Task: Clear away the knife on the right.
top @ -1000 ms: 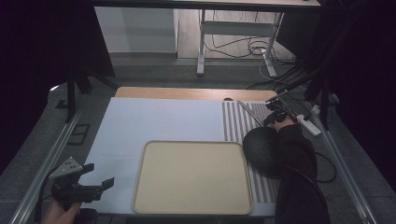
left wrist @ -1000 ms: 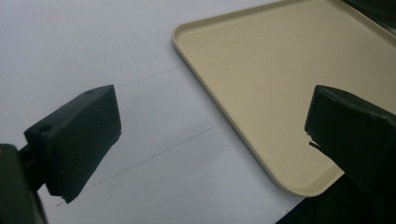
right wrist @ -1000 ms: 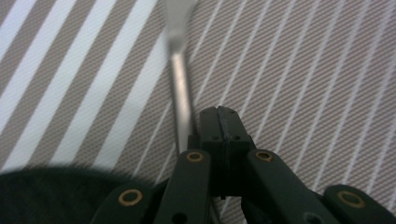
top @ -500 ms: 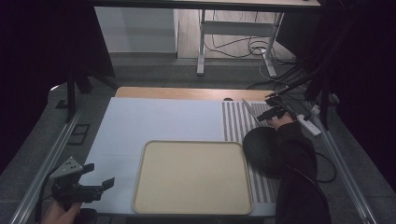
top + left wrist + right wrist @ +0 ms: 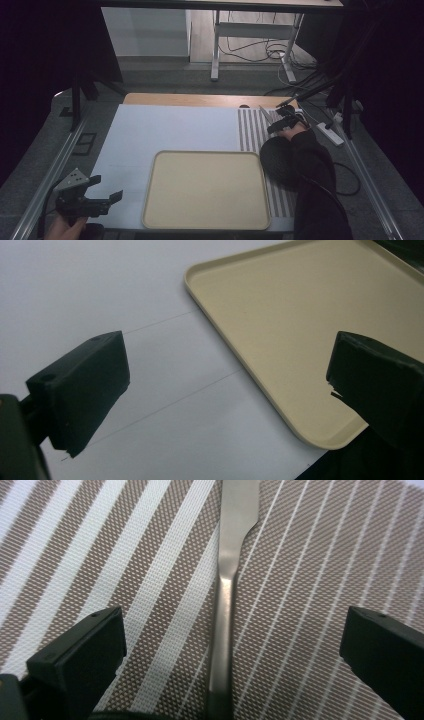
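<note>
While the right tongs (image 5: 230,630) stand wide open, having just been opening, a metal knife (image 5: 227,595) lies flat between the jaws without touching either of them. It rests on the striped placemat (image 5: 150,570) near the far right corner of the worktop (image 5: 175,130). A dark round plate (image 5: 280,160) sits on the same mat, nearer the front edge. The left tongs (image 5: 102,192) are open too, holding nothing, at the front left corner just beside the beige tray (image 5: 205,187).
</note>
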`<state>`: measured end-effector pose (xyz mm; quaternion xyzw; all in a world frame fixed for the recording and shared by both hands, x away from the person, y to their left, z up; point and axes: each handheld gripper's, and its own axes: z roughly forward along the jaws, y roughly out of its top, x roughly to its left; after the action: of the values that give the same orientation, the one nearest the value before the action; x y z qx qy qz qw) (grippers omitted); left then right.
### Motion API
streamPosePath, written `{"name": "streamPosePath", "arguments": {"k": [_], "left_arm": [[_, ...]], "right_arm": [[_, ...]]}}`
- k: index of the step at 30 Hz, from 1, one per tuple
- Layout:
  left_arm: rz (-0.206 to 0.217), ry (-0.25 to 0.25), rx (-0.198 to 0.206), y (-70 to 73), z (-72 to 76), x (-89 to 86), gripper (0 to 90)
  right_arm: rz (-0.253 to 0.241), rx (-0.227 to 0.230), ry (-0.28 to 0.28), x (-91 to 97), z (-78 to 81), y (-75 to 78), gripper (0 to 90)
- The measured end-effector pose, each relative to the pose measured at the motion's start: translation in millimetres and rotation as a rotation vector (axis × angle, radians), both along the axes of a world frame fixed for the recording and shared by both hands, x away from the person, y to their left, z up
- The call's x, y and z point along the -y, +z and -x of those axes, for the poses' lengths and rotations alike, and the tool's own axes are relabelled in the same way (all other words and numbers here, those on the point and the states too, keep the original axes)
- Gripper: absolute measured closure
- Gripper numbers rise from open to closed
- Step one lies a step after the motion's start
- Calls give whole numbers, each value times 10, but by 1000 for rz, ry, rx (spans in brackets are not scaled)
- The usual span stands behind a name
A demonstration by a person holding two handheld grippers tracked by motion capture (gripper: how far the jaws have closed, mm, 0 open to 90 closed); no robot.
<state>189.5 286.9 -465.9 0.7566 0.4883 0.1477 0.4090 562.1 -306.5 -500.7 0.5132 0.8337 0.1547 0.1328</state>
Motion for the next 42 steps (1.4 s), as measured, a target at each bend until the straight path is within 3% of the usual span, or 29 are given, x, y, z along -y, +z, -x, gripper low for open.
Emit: {"name": "streamPosePath", "arguments": {"k": [4,7,11,13,14,22,24,30,42], "left_arm": [[-2,-1,0,0,0,0,33],[-1,-1,-1,0,-1,0,33],[-1,-1,-2,-1,-1,-1,33],[-3,-1,-2,-1,-1,1,33],[-4,-2,-2,-1,-1,3,33],[-1,-1,-3,-1,-2,0,33],[-3,-1,-3,-1,-3,1,33],[-2,0,-3,0,-3,3,33],[-2,0,-2,0,-3,4,34]], "right_arm": [[10,-9,7,-6,-22,-76,74],[-24,0,-1,26,-30,-54,202],[-21,-8,40,69,-21,21,610],[-38,-17,43,96,-14,28,762],[-33,-21,51,105,-10,33,796],[-5,-23,108,101,-25,46,804],[35,-3,122,115,-20,55,804],[53,26,88,276,-13,107,804],[1,52,2,612,41,245,805]]}}
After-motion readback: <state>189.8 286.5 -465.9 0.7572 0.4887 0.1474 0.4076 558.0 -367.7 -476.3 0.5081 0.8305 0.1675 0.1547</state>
